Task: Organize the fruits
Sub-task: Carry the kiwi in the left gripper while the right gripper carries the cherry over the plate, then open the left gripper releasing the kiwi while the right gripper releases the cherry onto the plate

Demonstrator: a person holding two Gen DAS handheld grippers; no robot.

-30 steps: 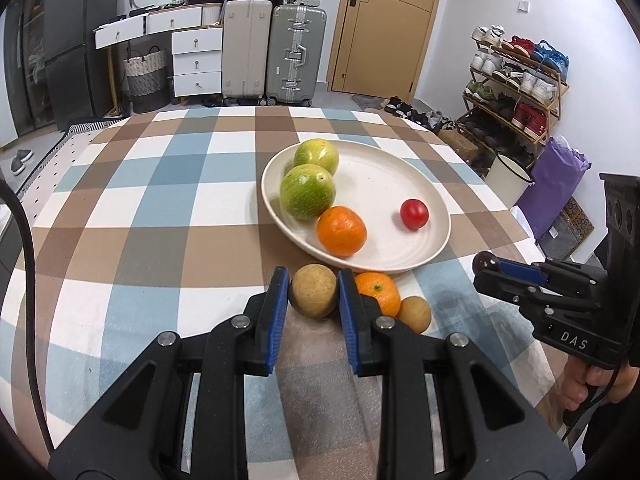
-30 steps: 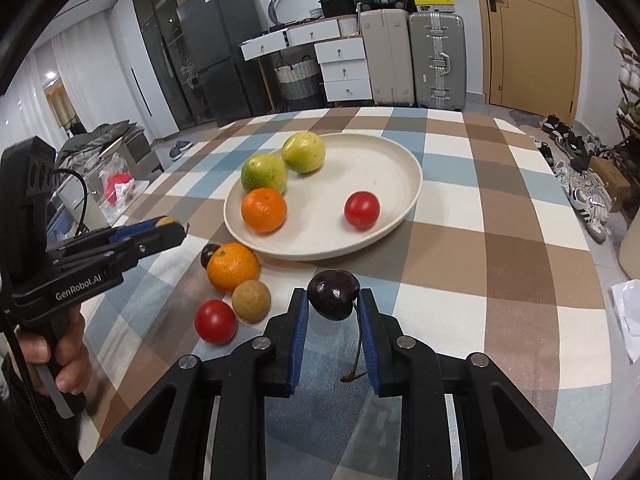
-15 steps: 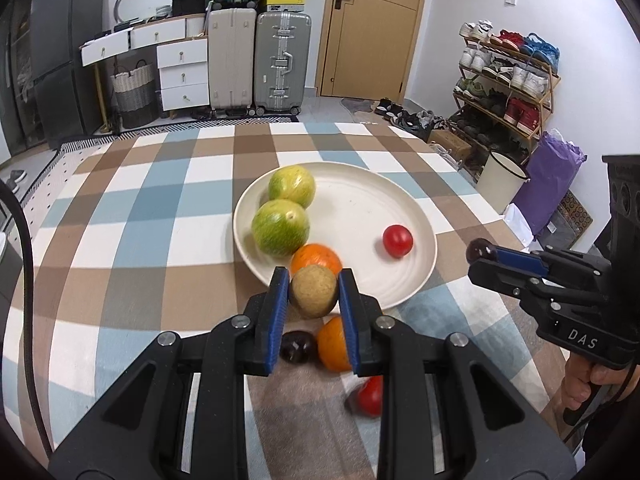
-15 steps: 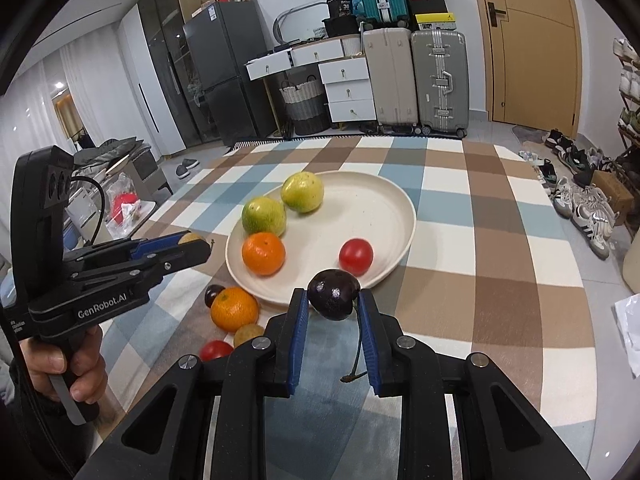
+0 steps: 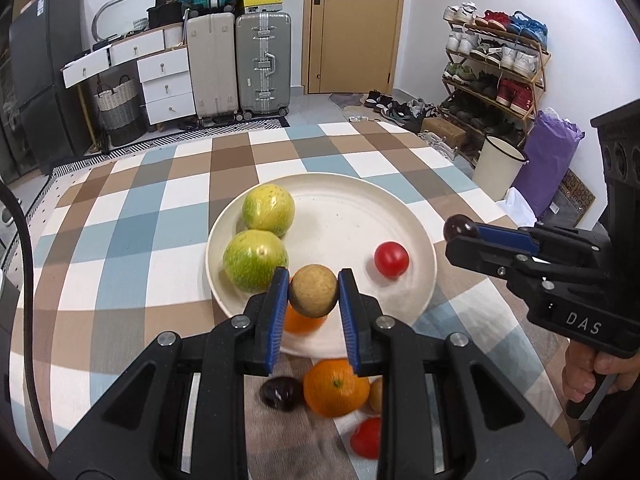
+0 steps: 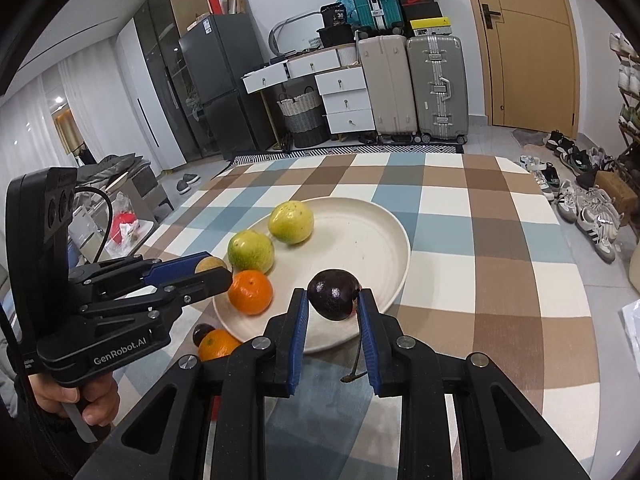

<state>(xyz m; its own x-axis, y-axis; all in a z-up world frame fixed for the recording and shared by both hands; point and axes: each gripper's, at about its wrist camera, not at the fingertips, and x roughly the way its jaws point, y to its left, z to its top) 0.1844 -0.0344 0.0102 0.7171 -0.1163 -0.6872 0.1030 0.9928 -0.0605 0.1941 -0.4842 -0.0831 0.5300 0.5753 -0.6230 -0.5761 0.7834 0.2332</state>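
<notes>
Right now the matter turns on where the plate (image 5: 426, 240) lies from each held fruit. The left gripper (image 5: 313, 296) is clamped on a small brown round fruit (image 5: 313, 295), which hangs above the plate's near rim, over an orange (image 5: 301, 322) already lying on the plate. The right gripper (image 6: 333, 300) pinches a dark cherry (image 6: 333, 295) above the near right rim, with open plate just beyond it to the far left. Its stem (image 6: 357, 364) trails down between the jaws. Both held fruits are round, so neither has a long axis to align.

The brown fruit looks matte and speckled; the cherry is glossy and nearly black. The left gripper seems nearer the crowded near-left side of the plate, though fisheye bending makes height hard to judge. Another orange (image 5: 336, 388), a second cherry (image 5: 280, 393) and a red fruit (image 5: 366, 438) lie on the checked cloth (image 5: 120, 240) near the plate.
</notes>
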